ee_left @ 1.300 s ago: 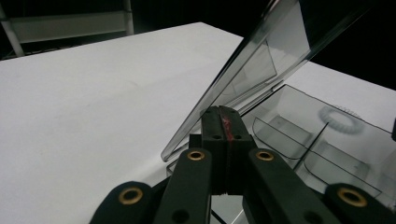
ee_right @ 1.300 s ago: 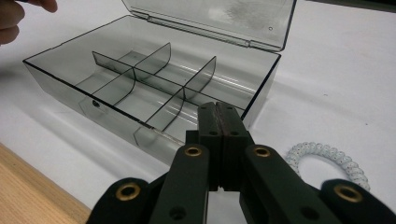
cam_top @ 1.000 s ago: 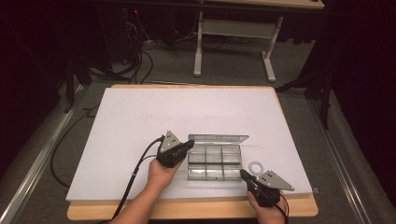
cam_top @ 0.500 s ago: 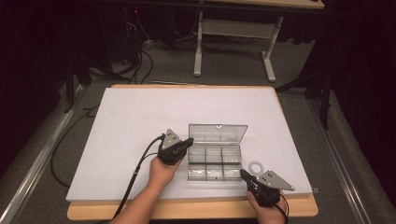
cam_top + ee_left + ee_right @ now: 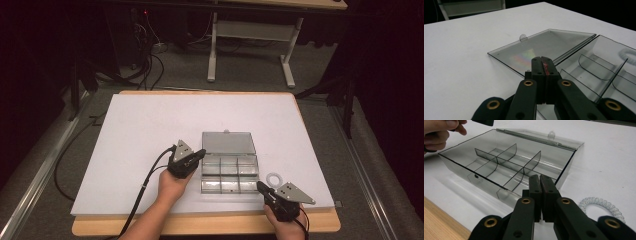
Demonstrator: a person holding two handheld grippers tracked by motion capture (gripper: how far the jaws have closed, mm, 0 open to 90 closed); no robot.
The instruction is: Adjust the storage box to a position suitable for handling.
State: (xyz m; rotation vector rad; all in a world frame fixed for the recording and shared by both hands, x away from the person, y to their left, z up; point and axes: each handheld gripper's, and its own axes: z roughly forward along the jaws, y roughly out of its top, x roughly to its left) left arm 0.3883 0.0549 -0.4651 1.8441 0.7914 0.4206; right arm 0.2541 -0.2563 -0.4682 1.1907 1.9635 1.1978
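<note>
Two closed, empty grippers, left [image 5: 199, 154] and right [image 5: 260, 186], are shown flanking an open clear plastic organizer box [image 5: 229, 172] near the table's front edge; being light, rigid and slippery, it is best gripped by a thin side wall.

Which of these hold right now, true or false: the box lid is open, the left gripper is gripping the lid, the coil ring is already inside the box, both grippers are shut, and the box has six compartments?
1. The lid of the clear box is open. True: it lies flat on the white board behind the box.
2. The left gripper grips the lid. False: its jaws are closed on nothing, above the lid.
3. The coil ring is inside the box. False: it lies on the board beside the box, near the right gripper.
4. Both grippers are shut. True.
5. The box has six compartments. True: two rows of three, all empty.
</note>
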